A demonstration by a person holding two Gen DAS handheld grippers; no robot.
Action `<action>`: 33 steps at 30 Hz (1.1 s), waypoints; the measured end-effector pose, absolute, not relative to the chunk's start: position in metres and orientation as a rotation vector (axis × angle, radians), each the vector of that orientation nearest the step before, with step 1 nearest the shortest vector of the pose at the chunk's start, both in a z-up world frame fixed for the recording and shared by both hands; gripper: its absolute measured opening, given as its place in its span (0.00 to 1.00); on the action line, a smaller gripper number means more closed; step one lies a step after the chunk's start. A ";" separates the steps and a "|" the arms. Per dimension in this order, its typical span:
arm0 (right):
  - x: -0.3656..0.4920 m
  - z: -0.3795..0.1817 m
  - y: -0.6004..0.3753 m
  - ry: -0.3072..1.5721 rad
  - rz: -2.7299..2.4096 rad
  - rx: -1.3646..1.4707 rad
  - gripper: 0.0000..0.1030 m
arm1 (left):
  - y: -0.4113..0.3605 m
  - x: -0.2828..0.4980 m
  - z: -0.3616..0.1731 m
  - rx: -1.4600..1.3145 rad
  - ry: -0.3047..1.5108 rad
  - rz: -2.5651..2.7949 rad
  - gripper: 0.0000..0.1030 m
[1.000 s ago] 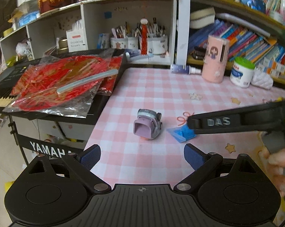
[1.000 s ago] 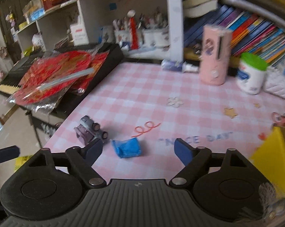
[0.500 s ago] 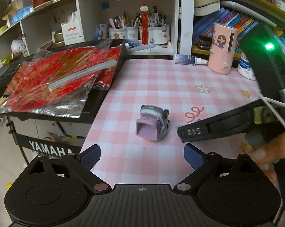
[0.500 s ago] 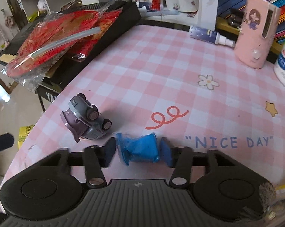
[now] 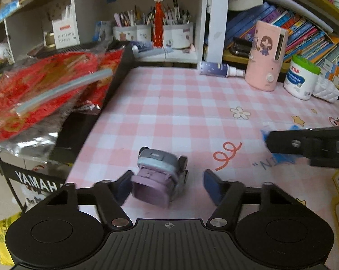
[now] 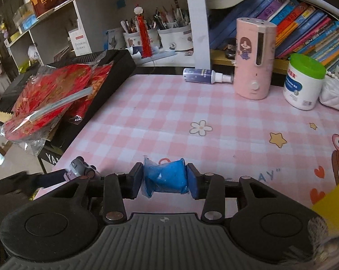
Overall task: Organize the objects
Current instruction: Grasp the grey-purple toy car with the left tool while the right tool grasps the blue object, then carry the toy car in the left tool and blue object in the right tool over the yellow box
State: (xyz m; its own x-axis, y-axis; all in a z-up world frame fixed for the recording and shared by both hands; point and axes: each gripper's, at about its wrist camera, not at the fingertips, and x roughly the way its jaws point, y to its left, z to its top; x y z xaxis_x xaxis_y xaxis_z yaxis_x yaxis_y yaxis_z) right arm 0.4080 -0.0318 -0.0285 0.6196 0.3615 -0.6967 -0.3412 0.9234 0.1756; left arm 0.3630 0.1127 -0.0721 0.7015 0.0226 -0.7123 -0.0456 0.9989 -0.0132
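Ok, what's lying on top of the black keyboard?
A clear plastic bag of red decorations lies on the keyboard, with a pale stick across it. The keys beneath are mostly covered.

tabletop (image 6: 214,103): pink checked cloth | behind: white shelf unit (image 6: 192,18) with pen pots (image 6: 169,36), bookshelf (image 6: 304,22) of slanting books | left: black keyboard (image 6: 111,67) on stand | floor (image 6: 14,155): pale

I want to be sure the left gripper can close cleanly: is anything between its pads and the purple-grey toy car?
Nothing visible. The toy car lies between the left gripper pads on the bare checked tablecloth; its jaws have just been closing, one pad beside the car, the other still apart.
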 end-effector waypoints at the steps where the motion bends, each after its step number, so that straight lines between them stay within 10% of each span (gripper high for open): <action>1: 0.406 -0.028 -0.034 0.809 0.403 0.028 0.38 | 0.113 0.365 -0.074 -0.040 0.801 0.032 0.43; 33: 0.293 -0.024 -0.065 0.837 0.423 0.017 0.37 | 0.130 0.210 -0.003 -0.211 0.671 0.001 0.37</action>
State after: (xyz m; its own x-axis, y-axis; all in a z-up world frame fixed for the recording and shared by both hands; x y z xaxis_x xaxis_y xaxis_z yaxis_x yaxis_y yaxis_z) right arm 0.2933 -0.0650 -0.0245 0.5916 0.3707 -0.7160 -0.3574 0.9166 0.1793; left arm 0.2098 0.1297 -0.0031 0.7838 -0.0672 -0.6174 -0.0690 0.9785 -0.1941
